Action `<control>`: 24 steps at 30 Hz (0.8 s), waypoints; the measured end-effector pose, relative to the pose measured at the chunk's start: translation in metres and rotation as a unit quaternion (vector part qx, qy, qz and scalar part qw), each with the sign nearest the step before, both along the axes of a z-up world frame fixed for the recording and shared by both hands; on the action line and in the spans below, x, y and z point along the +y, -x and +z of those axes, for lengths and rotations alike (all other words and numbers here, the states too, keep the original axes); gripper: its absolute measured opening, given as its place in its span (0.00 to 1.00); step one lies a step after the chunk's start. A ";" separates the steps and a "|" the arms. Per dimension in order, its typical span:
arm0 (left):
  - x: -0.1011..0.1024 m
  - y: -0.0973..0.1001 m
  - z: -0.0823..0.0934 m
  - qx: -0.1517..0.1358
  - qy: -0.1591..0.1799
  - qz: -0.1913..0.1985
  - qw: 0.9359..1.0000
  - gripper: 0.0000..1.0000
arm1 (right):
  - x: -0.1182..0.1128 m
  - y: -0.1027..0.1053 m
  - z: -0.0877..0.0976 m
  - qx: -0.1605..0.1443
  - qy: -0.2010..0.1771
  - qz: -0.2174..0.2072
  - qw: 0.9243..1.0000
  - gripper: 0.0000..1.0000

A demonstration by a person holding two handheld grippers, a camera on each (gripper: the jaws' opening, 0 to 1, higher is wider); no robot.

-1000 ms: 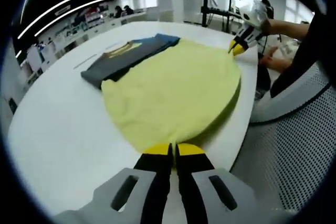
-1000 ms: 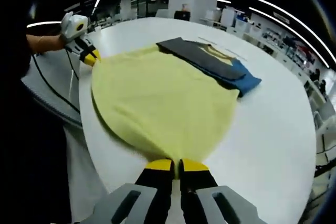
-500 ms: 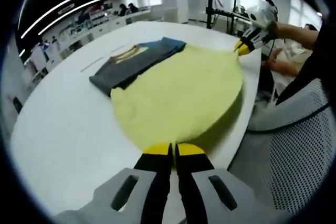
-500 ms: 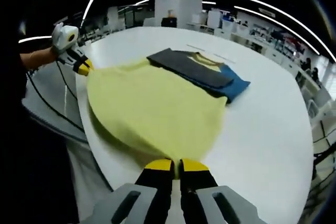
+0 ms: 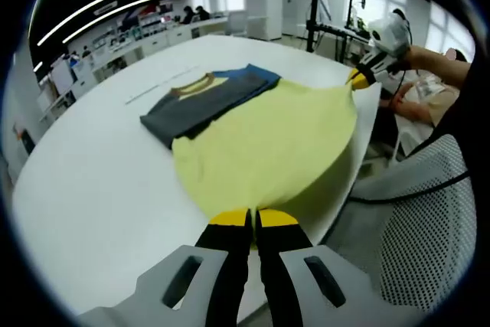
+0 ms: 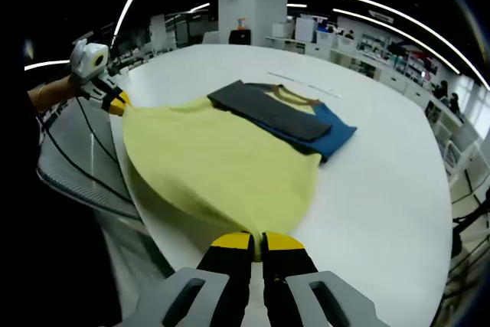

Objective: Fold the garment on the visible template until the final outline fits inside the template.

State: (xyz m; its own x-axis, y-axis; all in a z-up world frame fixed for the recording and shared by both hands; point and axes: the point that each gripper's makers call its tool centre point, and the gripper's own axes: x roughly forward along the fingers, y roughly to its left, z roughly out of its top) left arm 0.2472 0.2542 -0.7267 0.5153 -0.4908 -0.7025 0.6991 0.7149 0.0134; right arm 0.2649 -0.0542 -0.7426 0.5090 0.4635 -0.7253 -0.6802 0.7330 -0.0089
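Observation:
A pale yellow garment [image 5: 268,143] is stretched flat between both grippers over the near side of the white table [image 5: 92,189]. My left gripper [image 5: 253,220] is shut on one corner of its edge. The right gripper [image 5: 358,76], held by a person's hand, pinches the opposite corner at the far right. In the right gripper view the yellow garment [image 6: 214,166] runs from my right gripper [image 6: 256,241], shut on it, to the left gripper [image 6: 115,103] at the upper left. A folded dark grey and blue garment stack [image 6: 283,112] lies just beyond the yellow cloth.
The folded stack [image 5: 207,101] has a yellow collar showing. A thin line mark [image 5: 153,89] lies on the table behind it. A mesh chair [image 5: 413,227] stands by the table's edge, and cables hang near the chair [image 6: 76,166]. Desks and shelves fill the room behind.
Both grippers have kept hold of the yellow garment and drawn it toward the table's near edge. More of the folded stack shows beyond it. Both cameras have shifted.

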 end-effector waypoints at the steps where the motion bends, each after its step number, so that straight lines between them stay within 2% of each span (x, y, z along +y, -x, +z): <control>1: 0.000 0.001 0.002 0.000 0.001 0.000 1.000 0.00 | 0.000 0.001 0.002 -0.001 0.000 -0.002 1.000 0.00; 9: 0.000 0.010 0.017 0.004 0.009 0.008 1.000 0.00 | 0.001 0.010 0.021 -0.012 -0.007 -0.013 1.000 0.00; 12: 0.000 0.013 0.022 0.027 0.043 0.037 0.998 0.00 | 0.000 0.014 0.028 -0.014 -0.008 -0.014 1.000 0.00; 14: 0.000 0.015 0.026 0.033 0.050 0.043 0.997 0.00 | 0.000 0.015 0.030 -0.015 -0.008 -0.012 1.000 0.00; 24: -0.001 0.024 0.043 0.026 0.042 0.042 0.998 0.00 | 0.000 0.024 0.043 -0.008 -0.012 -0.012 1.000 0.00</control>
State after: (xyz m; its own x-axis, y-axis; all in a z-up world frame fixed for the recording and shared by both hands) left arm 0.2233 0.2532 -0.6834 0.5213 -0.5054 -0.6876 0.6352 0.7679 -0.0828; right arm 0.2405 -0.0538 -0.6994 0.5322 0.4670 -0.7062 -0.6616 0.7498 -0.0027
